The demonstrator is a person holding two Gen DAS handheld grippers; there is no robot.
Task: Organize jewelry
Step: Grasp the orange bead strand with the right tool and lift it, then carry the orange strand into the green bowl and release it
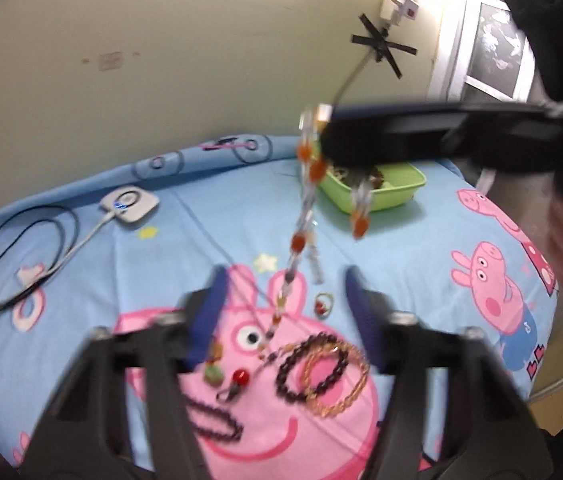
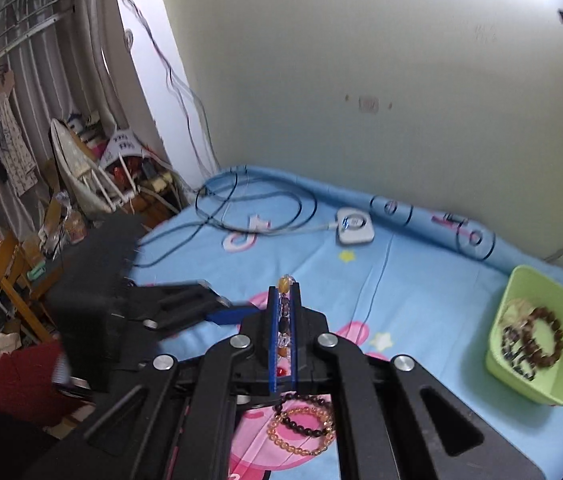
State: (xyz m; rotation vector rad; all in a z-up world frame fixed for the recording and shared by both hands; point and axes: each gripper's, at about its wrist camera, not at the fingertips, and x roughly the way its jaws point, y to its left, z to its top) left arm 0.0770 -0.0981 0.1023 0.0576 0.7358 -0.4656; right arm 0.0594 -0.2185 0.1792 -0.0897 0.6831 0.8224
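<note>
My right gripper (image 2: 284, 296) is shut on a long necklace of clear and orange beads (image 1: 308, 196), held high so it hangs down to the bed; it shows in the left wrist view (image 1: 323, 136) as a blurred black bar. My left gripper (image 1: 283, 280) is open and empty above the jewelry on the blue cartoon sheet (image 1: 401, 264). Below it lie a dark bead bracelet (image 1: 309, 364), a golden bead bracelet (image 1: 337, 380), a red-bead pendant (image 1: 239, 378), a green pendant (image 1: 213, 374), a small ring (image 1: 323, 304) and a dark necklace (image 1: 213, 420). A green tray (image 2: 537, 344) holds several bracelets.
A white charger puck (image 1: 129, 204) with black and white cables (image 1: 13, 256) lies at the bed's far left by the cream wall. In the right wrist view, cluttered furniture and a drying rack (image 2: 81, 184) stand beyond the bed's left edge.
</note>
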